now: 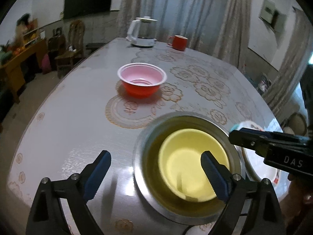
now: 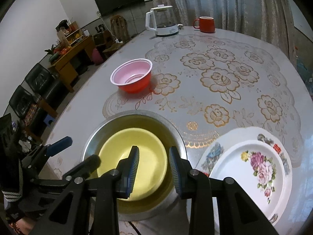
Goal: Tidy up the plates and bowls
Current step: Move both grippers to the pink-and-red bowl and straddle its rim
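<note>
yellow bowl (image 2: pixel 135 156) nested in steel bowl (image 2: pixel 176 135), red bowl (image 2: pixel 133 76) apart

The left tongs (image 1: pixel 155 176) gape wide, while the right tongs (image 2: pixel 154 173) stand narrowly parted, gripping nothing.

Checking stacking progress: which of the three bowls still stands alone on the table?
The red bowl with the pale pink inside, standing farther back on the tablecloth. The yellow bowl already sits nested inside the steel bowl.
</note>
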`<state>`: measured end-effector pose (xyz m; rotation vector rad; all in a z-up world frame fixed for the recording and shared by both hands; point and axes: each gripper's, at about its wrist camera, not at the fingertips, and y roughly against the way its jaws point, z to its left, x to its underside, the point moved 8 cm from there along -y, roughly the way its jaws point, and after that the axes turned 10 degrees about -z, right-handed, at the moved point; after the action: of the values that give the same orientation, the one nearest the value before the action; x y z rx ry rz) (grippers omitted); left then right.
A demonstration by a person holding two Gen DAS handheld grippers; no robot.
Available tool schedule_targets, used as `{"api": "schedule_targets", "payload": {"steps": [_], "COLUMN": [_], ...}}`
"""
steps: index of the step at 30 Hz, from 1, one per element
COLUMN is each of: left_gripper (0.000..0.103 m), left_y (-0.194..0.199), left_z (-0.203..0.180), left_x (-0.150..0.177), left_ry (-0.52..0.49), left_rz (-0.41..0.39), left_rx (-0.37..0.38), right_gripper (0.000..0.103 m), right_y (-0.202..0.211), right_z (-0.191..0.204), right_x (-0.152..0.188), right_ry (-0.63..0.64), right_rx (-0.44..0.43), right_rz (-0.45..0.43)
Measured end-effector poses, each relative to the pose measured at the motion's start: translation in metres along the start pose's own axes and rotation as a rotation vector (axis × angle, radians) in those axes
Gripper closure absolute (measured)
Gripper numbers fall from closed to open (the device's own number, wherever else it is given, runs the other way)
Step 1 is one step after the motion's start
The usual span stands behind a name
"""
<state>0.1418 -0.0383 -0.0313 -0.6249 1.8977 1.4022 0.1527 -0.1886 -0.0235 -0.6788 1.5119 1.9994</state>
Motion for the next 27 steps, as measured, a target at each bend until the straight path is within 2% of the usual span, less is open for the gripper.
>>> {"api": "schedule_targets", "payload": {"steps": [11, 16, 27], "left_gripper": [0.008, 0.008, 0.008], "left_y": [-0.018, -0.034, -0.064], "left_z": [0.048, 0.065, 0.084], "left_x": [-0.014, -0.02, -0.05], "left_ry": [0.14, 0.165, 0.235], "left_rz": [0.009, 0.028, 0.017], "left_rx": [-0.055, -0.082, -0.093], "right_gripper": [0.072, 0.072, 0.067], "right_y": [-0.023, -0.04, -0.079], "right_z": [0.001, -0.002, -0.014], "right_x": [-0.023, -0.042, -0.081], "right_ry": [-0.007, -0.04, -0.081], "right_rx": [-0.026, -0.075, -0.063], "right_rz": [-0.001, -0.007, 0.02]}}
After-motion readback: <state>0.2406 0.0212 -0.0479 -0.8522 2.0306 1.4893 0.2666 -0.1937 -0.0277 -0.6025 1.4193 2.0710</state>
